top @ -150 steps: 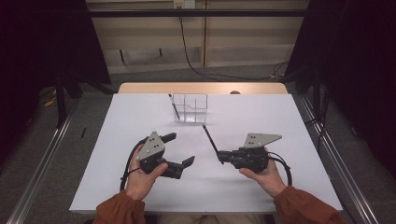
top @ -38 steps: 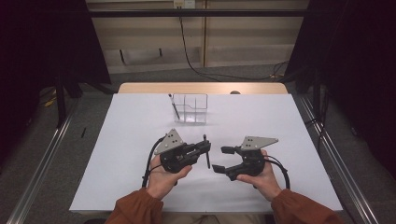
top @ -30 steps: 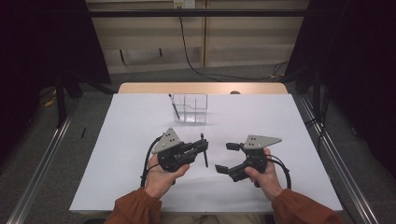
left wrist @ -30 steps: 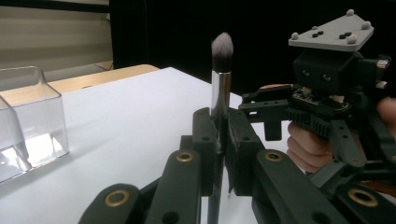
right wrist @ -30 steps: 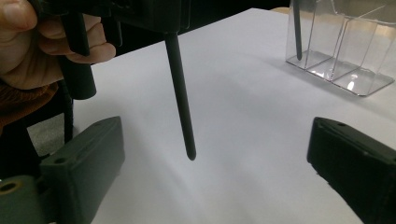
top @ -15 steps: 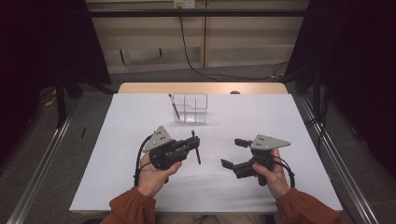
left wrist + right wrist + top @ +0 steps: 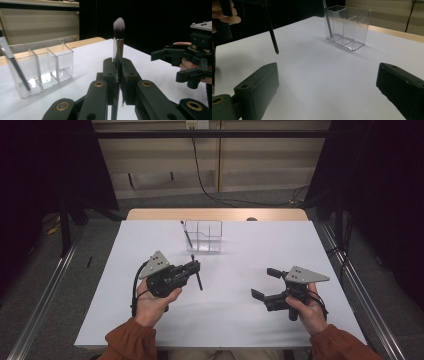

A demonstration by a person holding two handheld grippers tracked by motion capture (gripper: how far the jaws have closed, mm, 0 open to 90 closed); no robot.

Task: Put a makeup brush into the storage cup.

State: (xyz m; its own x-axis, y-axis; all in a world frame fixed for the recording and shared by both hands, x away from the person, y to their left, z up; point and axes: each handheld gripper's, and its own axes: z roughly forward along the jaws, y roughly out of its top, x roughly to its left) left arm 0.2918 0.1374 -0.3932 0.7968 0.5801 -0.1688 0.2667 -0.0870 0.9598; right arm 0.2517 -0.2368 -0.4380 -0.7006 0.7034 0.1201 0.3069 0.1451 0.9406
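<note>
1. Nearest to the person: the right gripper (image 7: 268, 283) sits low over the white table (image 7: 300, 245) on the right side; its jaws are wide apart with nothing between them, so it's basically idle right now; in the right gripper view the two black jaws stand far apart with bare table between.

2. A bit further in, left of centre: the left gripper (image 7: 194, 266) is clamped on a makeup brush (image 7: 118, 42); in the left gripper view the jaws pinch the silver ferrule, bristle tip up, handle hanging down below; from the high view the brush (image 7: 197, 274) is off the table and well short of the organizer.

3. So progress, as I read it: the pick-up is done and the grip looks solid; what's left is carrying the brush over to the holder, lining it up above a compartment and lowering it in, then letting go; I'd call that roughly halfway.

4. Farthest back, near the table's far edge: the clear organizer (image 7: 205, 236) with three compartments in a row; the leftmost one already has a dark-handled brush (image 7: 187, 233) leaning in it; the other two compartments look empty, so either should take the held brush.
</note>
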